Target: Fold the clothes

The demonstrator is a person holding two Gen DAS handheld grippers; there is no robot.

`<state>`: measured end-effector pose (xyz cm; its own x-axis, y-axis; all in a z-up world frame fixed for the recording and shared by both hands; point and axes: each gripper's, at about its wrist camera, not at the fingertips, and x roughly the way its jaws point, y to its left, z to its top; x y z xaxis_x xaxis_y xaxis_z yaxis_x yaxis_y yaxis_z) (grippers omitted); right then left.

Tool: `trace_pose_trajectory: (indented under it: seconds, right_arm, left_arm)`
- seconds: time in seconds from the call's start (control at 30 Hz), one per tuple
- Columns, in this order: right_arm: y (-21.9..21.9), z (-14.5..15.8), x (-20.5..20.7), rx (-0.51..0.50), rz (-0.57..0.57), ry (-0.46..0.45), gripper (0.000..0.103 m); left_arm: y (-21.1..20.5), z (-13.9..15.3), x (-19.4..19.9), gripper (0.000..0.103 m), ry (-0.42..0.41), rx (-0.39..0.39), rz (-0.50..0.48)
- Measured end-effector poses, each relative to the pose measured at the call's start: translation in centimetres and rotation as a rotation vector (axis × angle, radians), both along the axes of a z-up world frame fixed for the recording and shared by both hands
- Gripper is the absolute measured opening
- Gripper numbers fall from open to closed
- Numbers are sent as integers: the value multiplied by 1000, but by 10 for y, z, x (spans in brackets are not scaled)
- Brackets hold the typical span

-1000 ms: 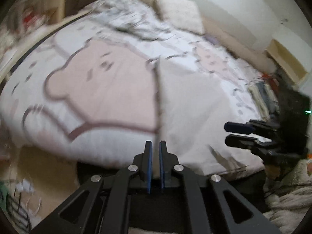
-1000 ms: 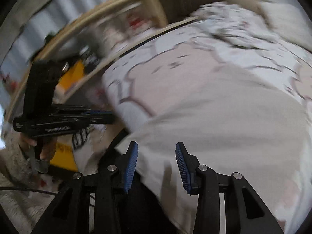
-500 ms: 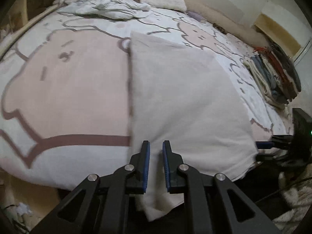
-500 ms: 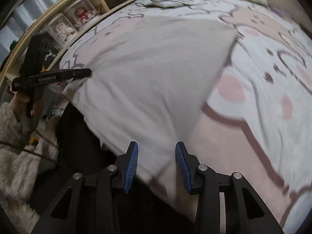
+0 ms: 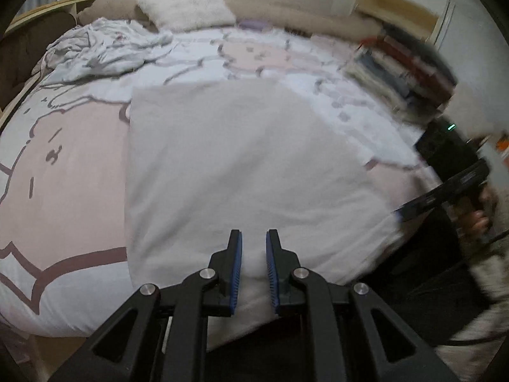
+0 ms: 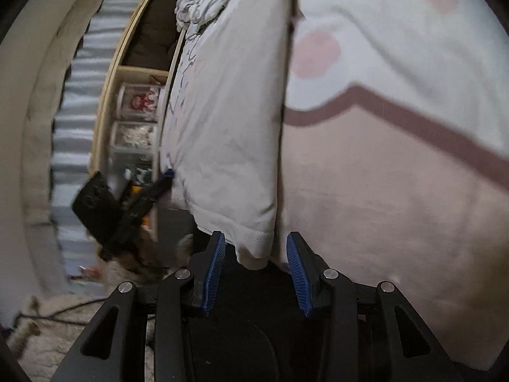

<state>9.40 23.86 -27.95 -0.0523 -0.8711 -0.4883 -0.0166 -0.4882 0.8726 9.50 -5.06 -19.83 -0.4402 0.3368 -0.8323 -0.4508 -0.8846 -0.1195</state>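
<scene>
Pale garment (image 5: 241,159) flat on bed (image 5: 63,165)

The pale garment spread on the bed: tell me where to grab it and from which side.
Take the pale garment by its near hemmed corners, coming in from the foot edge of the bed. That stitched hem overhangs the edge, so fingers can close around it. The right gripper is open and already straddles one corner; the left gripper is open at the hem's other end.

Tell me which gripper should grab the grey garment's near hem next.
Right, probably. The right gripper is open with the grey garment's stitched hem corner hanging between its fingers. The left gripper sits over the near edge, open only narrowly.
</scene>
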Motion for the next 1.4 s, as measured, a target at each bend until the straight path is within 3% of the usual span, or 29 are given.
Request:
trace_pose_trajectory:
  seconds: [0.1,0.2,0.23,0.3,0.33,0.37,0.43,0.67,0.87,1.17,1.23,1.27,1.3,1.4]
  right_arm:
    - [-7,-7,-2,-64,-26,-22,41]
    - [-13,-6,-7,-66,-54,-38,41]
    - [-15,-4,-7,-58,-61,-41,40]
    - [-16,3,-6,-33,-72,-57,18]
    - [-15,5,-8,-45,-86,-81,17]
    - [-13,7,-10,-63,-103,-109,16]
    - [-7,15,-12,-127,-144,-153,13]
    - [-19,52,-33,-238,-194,-162,13]
    - [-27,63,-42,-268,-194,-146,13]
    - [-21,60,-43,-303,-221,-159,13]
    - [-21,59,-42,-297,-217,-158,13]
    - [-21,60,-42,-274,-213,-146,13]
    - [-21,61,-40,-246,-209,-130,13]
    - [-19,70,-33,-84,-189,-37,13]
  left_arm:
    - [-1,-9,-4,15,6,-18,-4]
    - [-1,-3,0,15,35,-11,-11]
    - [0,1,3,20,58,-10,-15]
    - [4,13,18,40,136,-6,-49]
    - [6,19,25,52,175,-4,-65]
    - [8,25,32,55,214,-2,-84]
    - [16,34,53,55,296,-15,-170]
    - [51,31,90,55,395,-158,-393]
    - [73,6,79,55,479,-303,-356]
    - [51,-17,62,55,511,-439,-356]
    - [43,-19,58,50,502,-454,-360]
    - [39,-19,55,31,485,-447,-359]
    - [37,-17,52,23,469,-430,-363]
    - [34,-10,44,15,416,-372,-392]
